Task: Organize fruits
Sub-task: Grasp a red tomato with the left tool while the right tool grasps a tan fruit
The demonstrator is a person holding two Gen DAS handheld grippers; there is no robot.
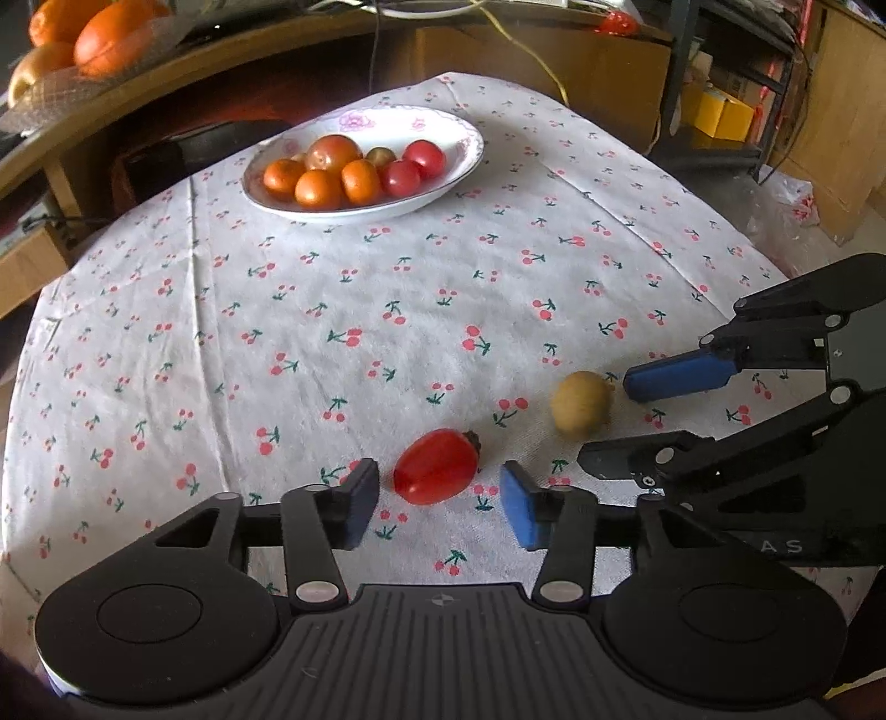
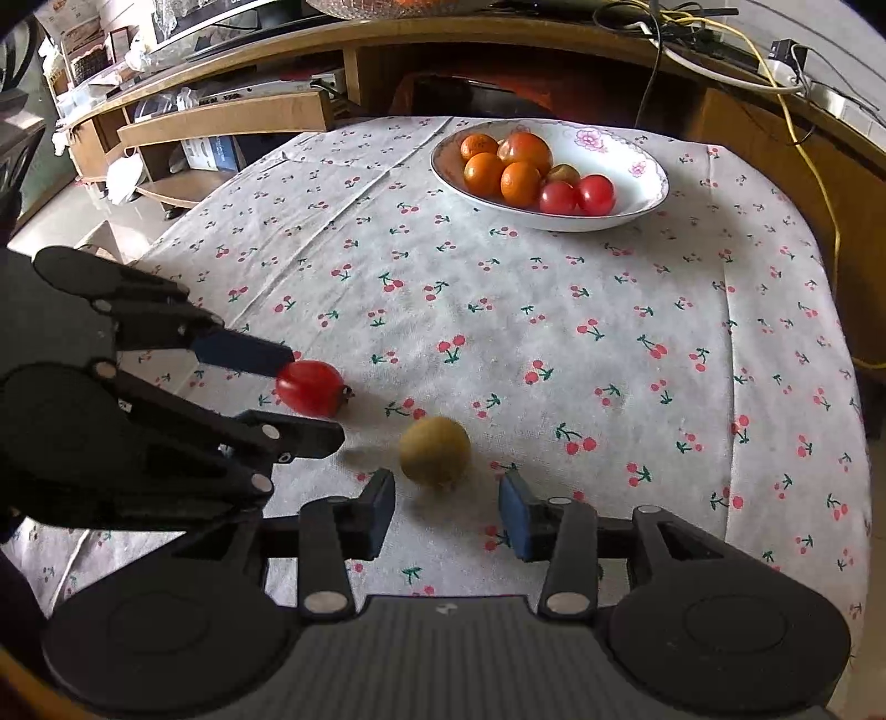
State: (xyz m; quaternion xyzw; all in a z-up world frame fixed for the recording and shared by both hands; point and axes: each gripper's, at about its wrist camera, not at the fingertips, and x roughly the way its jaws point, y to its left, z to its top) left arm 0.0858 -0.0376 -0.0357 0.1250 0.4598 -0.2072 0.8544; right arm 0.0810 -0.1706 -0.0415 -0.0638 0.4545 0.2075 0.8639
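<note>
A red tomato (image 1: 437,465) lies on the cherry-print cloth, just ahead of my left gripper (image 1: 440,501), whose fingers stand open on either side of it. To its right, a yellow-brown round fruit (image 1: 582,410) rests with my right gripper (image 1: 604,421) open around it. In the right wrist view the same fruit (image 2: 434,451) sits just beyond my right gripper (image 2: 447,501). The left gripper (image 2: 315,394) flanks the tomato (image 2: 310,387) at the left. A white flowered plate (image 1: 465,138) at the far side holds several oranges and tomatoes, and it also appears in the right wrist view (image 2: 637,183).
The cherry-print tablecloth (image 1: 332,310) covers a small table whose edges fall away on all sides. A curved wooden desk (image 2: 498,44) runs behind it, with cables and a yellow cord (image 2: 814,166). A mesh basket of oranges (image 1: 94,39) sits on the desk.
</note>
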